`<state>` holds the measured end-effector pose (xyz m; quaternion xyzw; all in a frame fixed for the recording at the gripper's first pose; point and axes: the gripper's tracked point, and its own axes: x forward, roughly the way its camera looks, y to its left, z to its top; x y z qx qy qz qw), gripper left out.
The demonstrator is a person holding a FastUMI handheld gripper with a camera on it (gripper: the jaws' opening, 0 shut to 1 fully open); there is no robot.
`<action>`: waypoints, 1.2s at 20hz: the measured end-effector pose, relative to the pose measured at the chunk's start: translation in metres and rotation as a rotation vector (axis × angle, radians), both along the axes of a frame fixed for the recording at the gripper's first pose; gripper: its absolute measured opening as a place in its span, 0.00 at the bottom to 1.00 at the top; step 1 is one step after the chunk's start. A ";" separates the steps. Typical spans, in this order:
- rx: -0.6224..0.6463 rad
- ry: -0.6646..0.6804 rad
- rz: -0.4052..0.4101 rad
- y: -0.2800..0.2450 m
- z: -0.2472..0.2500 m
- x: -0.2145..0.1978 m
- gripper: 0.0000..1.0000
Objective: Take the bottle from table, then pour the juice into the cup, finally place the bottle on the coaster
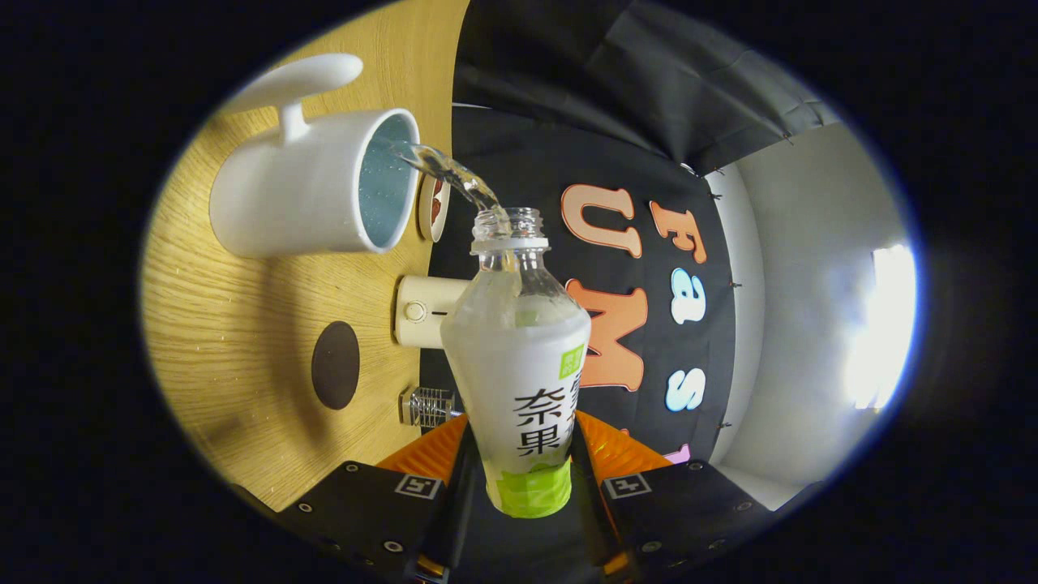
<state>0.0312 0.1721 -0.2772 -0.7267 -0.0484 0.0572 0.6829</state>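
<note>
Between the fingers of the gripper [525, 474] sits the bottle [519, 365], clamped from both sides and tipped, a stream of juice [450, 172] running into the white cup [312, 182] on the table [235, 324]; the dark coaster [336, 364] lies nearer the table's edge.

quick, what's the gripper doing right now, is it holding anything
Gripper: shut on the bottle, both fingers pressing its lower body; the bottle is tipped and juice streams from its open mouth into the white cup.
</note>
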 end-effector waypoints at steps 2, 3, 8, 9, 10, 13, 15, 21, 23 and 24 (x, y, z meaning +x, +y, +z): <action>-0.002 -0.001 -0.003 -0.001 0.000 0.002 0.58; -0.005 -0.003 -0.003 -0.001 0.000 0.003 0.58; -0.019 -0.014 0.002 -0.003 0.001 0.007 0.58; -0.020 -0.014 0.000 -0.003 0.000 0.007 0.58; -0.026 -0.015 0.003 -0.002 -0.001 0.005 0.58; -0.040 -0.017 0.013 -0.002 -0.003 0.005 0.58; -0.044 -0.020 0.014 -0.002 -0.002 0.005 0.58; -0.068 -0.029 0.023 -0.002 -0.002 0.007 0.58; -0.070 -0.027 0.021 -0.002 -0.004 0.009 0.58; -0.076 -0.030 0.024 -0.002 -0.004 0.009 0.58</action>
